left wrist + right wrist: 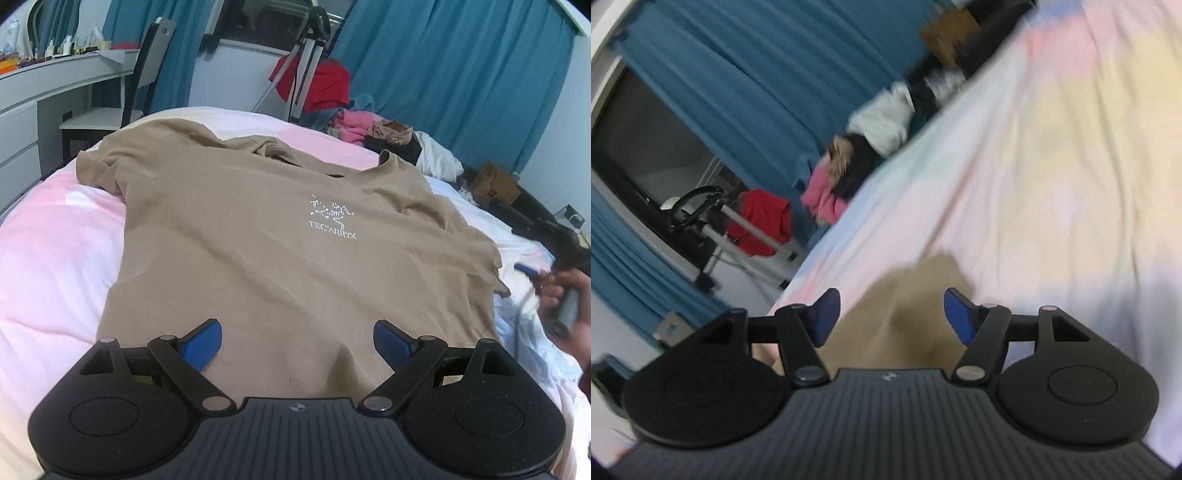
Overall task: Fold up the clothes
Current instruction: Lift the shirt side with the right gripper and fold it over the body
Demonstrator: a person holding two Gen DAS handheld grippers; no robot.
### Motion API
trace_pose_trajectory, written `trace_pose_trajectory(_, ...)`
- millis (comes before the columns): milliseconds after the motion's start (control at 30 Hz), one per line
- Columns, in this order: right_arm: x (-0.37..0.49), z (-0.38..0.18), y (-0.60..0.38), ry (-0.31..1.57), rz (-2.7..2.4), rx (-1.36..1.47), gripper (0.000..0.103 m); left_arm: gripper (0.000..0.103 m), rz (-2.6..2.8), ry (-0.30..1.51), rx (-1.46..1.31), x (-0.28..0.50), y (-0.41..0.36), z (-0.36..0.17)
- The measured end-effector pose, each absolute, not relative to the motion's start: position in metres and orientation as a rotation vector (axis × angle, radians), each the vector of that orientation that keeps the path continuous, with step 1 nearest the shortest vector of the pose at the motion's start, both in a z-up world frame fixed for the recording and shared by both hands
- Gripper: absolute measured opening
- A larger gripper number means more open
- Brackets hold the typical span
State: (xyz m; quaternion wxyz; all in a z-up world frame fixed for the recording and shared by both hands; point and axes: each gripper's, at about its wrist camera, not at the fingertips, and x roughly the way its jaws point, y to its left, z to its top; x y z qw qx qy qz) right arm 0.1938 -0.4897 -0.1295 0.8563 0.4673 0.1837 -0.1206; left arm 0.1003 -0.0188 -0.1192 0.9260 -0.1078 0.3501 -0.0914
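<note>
The left gripper (297,341) has a ribbed dark-grey body with a small round emblem, two black disc-shaped housings, black linkage arms with silver pivot pins, and blue textured fingertips (202,347). The right gripper (891,320) looks identical. The person's right hand (565,295), blurred, appears bare-skinned.

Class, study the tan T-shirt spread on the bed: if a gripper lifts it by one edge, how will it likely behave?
The tan T-shirt would probably droop limply; its wrinkles and bunched left sleeve suggest soft fabric. It looks thin, so likely light. Pushed, it may ruck up rather than slide, as the bedsheet beneath looks soft too.
</note>
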Motion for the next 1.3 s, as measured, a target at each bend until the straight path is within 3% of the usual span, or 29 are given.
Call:
trace_pose_trajectory(67, 0.18, -0.133, -0.48, 0.44, -0.233, 1.054, 0.066, 0.091, -0.188, 0.709, -0.217, 0.096, -0.018, -0.116)
trace_pose_trajectory(133, 0.172, -0.14, -0.469, 0.502, -0.235, 1.13, 0.077, 0.091, -0.191, 0.7, -0.213, 0.091, -0.017, -0.114)
trace_pose_trajectory(267, 0.175, -0.167, -0.448, 0.595, -0.185, 1.217, 0.079, 0.091, -0.195, 0.688, -0.206, 0.085, -0.014, -0.111)
trace_pose_trajectory(500, 0.186, -0.184, -0.443, 0.333, -0.198, 1.155, 0.079, 0.092, -0.174, 0.679, -0.186, 0.081, -0.011, -0.11)
trace_pose_trajectory(800, 0.254, -0.178, -0.458, 0.293, -0.233, 0.934, 0.078, 0.092, -0.162, 0.723, -0.175, 0.106, -0.01, -0.123)
trace_pose_trajectory(867, 0.271, -0.176, -0.46, 0.312, -0.257, 0.877, 0.063, 0.092, -0.16, 0.731, -0.178, 0.113, -0.011, -0.125)
trace_pose_trajectory(900, 0.277, -0.173, -0.461, 0.325, -0.268, 0.843, 0.046, 0.092, -0.159, 0.736, -0.18, 0.116, -0.011, -0.127)
trace_pose_trajectory(933, 0.28, -0.17, -0.462, 0.339, -0.285, 0.811, 0.021, 0.092, -0.156, 0.737, -0.181, 0.118, -0.011, -0.127)
trace_pose_trajectory(967, 0.283, -0.166, -0.463, 0.354, -0.306, 0.783, 0.01, 0.092, -0.153, 0.738, -0.181, 0.12, -0.01, -0.128)
trace_pose_trajectory(1300, 0.261, -0.085, -0.437, 0.248, -0.433, 0.438, 0.008, 0.092, -0.105, 0.607, -0.041, 0.106, 0.012, -0.087)
